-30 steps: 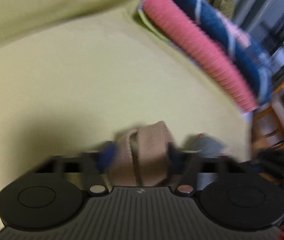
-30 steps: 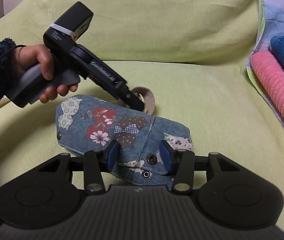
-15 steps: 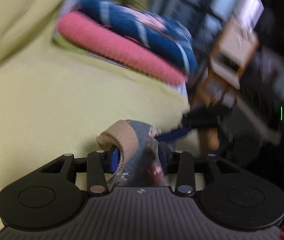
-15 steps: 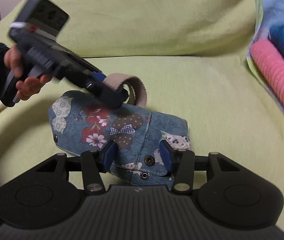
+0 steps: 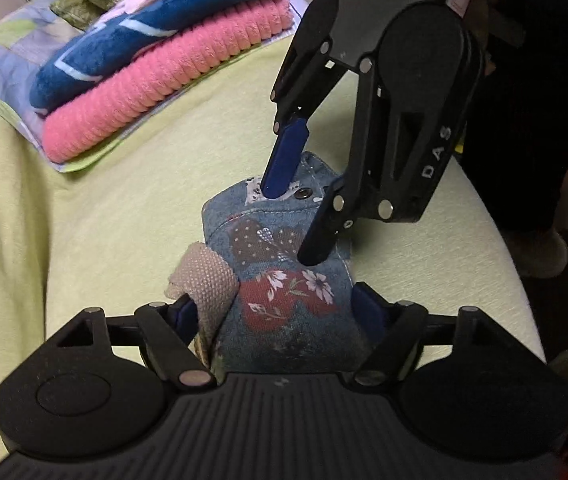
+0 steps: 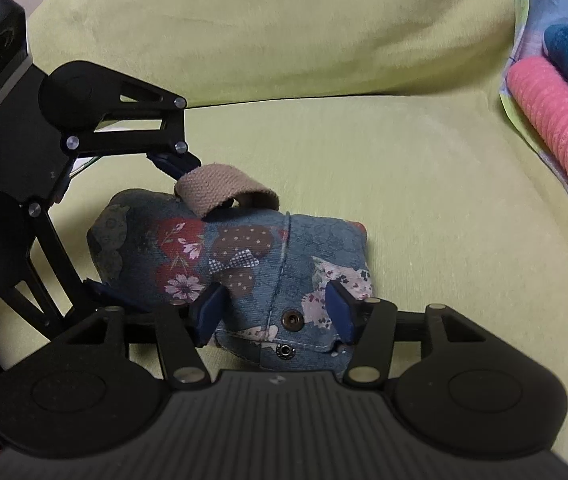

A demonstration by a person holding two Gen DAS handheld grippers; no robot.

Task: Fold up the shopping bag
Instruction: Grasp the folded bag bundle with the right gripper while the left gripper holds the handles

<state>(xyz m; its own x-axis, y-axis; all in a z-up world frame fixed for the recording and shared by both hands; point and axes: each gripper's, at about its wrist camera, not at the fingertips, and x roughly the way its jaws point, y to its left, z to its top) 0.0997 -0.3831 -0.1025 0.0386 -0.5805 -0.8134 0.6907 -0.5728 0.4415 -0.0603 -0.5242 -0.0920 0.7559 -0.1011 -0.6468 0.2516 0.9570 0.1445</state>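
Note:
The shopping bag, blue floral cloth with a beige webbing strap, lies rolled into a small bundle on the yellow-green sofa seat. My left gripper straddles one end of the bundle. Its jaws are opening wide, with the bag and strap between them and no firm pinch. My right gripper is at the other end, where the snap flap fills the gap and touches both pads while its jaws are opening slightly. The right wrist view shows the bag, strap and left gripper. The left wrist view shows the right gripper.
A pink ribbed towel and a blue towel are stacked on a patchwork cloth at the seat's far side. The backrest rises behind the bag. The seat's front edge drops off beside a person's leg and slipper.
My left gripper rolled over and swung around to the bag's end, and its jaws spread from a tight pinch on the strap and fabric. The right gripper stayed put, widening slightly.

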